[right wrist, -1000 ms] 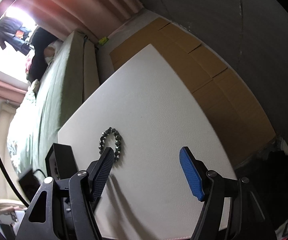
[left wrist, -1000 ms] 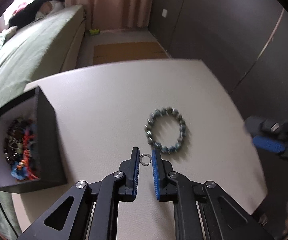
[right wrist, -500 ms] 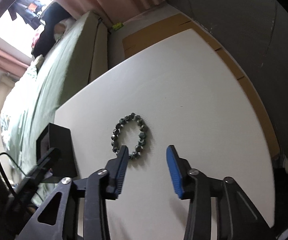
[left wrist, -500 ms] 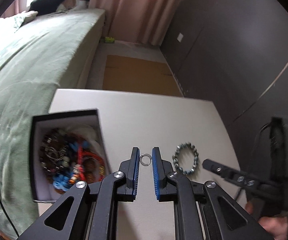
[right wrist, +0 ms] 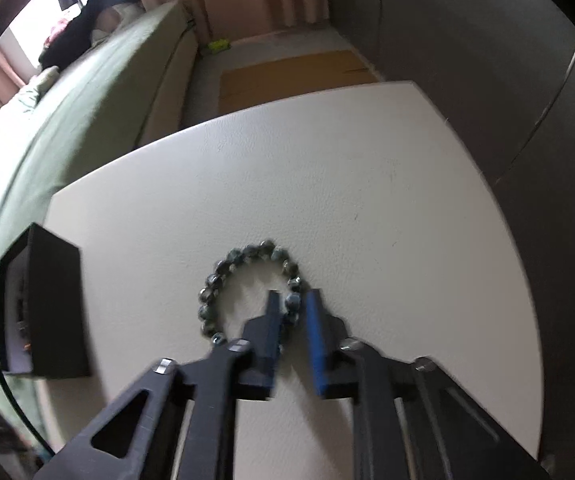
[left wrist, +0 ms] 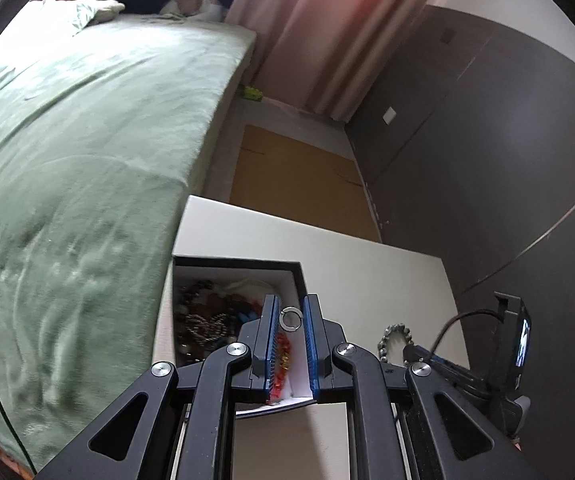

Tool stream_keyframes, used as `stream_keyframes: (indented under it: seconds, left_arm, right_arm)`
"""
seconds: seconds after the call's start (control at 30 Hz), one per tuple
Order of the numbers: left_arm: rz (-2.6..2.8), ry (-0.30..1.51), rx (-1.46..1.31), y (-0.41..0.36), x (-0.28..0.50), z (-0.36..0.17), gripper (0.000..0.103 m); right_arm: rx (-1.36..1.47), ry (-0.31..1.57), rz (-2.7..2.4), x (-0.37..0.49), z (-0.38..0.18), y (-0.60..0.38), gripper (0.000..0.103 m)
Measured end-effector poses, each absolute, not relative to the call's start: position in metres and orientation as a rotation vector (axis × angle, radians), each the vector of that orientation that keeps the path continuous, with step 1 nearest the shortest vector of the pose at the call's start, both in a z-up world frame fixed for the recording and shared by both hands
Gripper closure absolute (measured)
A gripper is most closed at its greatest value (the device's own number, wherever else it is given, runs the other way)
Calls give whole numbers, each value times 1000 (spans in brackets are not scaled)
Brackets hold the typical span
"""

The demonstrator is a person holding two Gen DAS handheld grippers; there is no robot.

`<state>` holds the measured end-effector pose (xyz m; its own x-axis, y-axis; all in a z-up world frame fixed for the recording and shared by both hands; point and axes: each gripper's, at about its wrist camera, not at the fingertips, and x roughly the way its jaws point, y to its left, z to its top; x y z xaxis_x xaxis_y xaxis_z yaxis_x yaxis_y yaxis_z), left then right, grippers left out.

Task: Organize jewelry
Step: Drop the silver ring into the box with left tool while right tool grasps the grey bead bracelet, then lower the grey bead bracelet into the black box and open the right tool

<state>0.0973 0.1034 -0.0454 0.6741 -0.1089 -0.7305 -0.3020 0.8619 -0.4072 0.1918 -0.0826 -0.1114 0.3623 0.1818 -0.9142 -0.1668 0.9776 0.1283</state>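
Now | left claw (left wrist: 290, 319): thin metal ring (left wrist: 290, 319); right claw (right wrist: 292, 307): round-beaded bracelet (right wrist: 223, 270)

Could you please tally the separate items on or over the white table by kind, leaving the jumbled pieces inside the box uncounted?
Black jewelry box: 1
Small metal ring, held in the left gripper: 1
Dark beaded bracelet, with the right gripper on it: 1
Total: 3

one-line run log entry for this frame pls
left claw: shut on small ring, over black box | right claw: shut on bead bracelet lying on table | step: ring not yet dropped
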Motion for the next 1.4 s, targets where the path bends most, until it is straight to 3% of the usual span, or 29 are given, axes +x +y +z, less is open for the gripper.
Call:
stream_keyframes:
  seconds: [0.3, 0.53, 0.6, 0.67, 0.73, 1.03, 1.4]
  left_arm:
    - [69, 834, -609, 119, 92, -45, 90]
    - [-17, 946, -643, 106, 105, -62, 89]
    - [-27, 951, -671, 111, 105, -64, 81]
    - [-11, 929, -689, 119, 100, -61, 50]
    - [12, 887, -701, 128, 92, -54, 42]
    - [131, 837, -756, 175, 69, -49, 41]
    - [190, 828, -816, 200, 58, -53, 41]
  right_arm:
    - [203, 1072, 381, 171, -69, -86, 92]
    - [300, 989, 471, 151, -41, -80, 92]
    - [319, 967, 497, 151, -37, -70, 92]
    - [331, 941, 527, 146, -31, -65, 92]
    - [343, 918, 564, 142, -26, -54, 92]
    - [368, 846, 723, 132, -9, -31, 92]
    - [320, 892, 806, 129, -20, 13, 92]
